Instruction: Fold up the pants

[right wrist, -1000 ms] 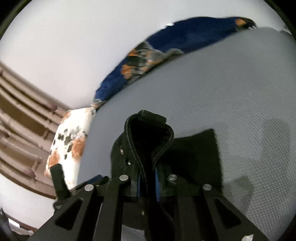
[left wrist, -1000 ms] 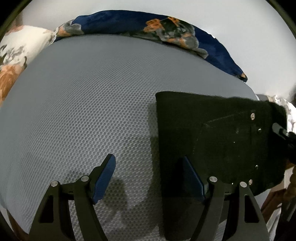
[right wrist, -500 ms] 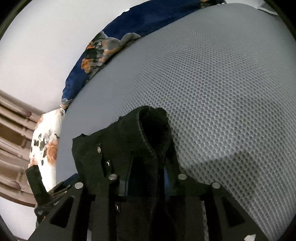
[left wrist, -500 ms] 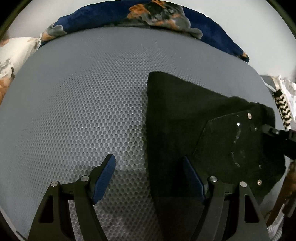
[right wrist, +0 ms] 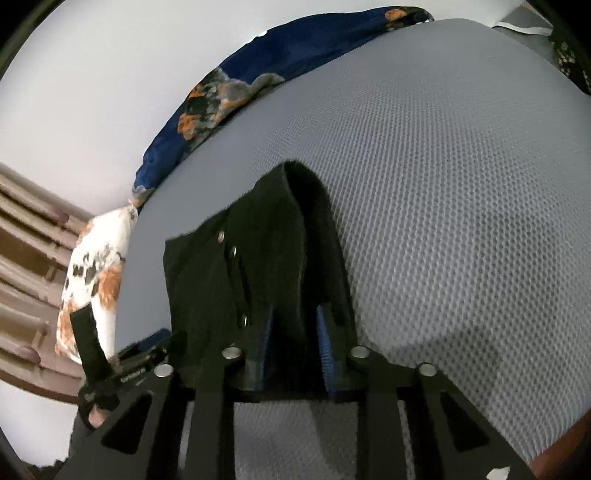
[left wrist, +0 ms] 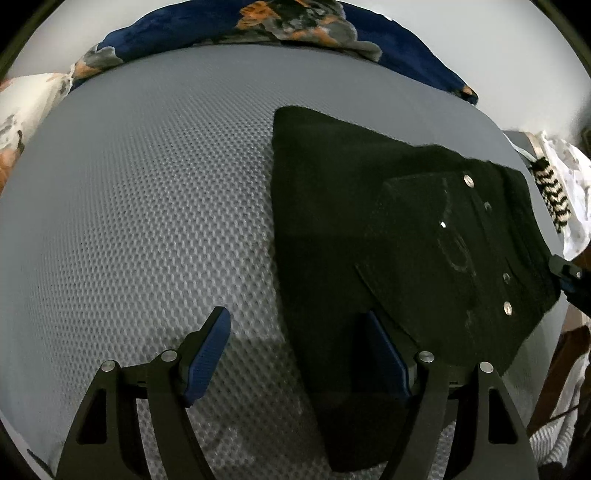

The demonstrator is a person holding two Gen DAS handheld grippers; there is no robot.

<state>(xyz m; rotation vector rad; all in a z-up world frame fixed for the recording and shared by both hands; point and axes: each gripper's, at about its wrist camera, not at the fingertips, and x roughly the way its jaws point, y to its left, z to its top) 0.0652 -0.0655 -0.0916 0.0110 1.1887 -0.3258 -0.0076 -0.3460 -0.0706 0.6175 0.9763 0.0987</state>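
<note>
Since a second earlier, the black pants [left wrist: 369,229] had come down from a raised, stretched hold to lie mostly flat on the grey mesh mattress [left wrist: 147,206], and the right gripper [right wrist: 293,328] had lowered with them. Nearest the left camera, the left gripper [left wrist: 295,354] stood wide open, gripping nothing; its right finger hovered over the pants' near edge, though contact was hard to judge. The right gripper's blue pads were closed on a bunched fold of the pants at the waistband side, by the metal studs [left wrist: 469,180]. Beyond the pants lay bare mattress, then a navy floral blanket [left wrist: 295,22] along the white wall.
</note>
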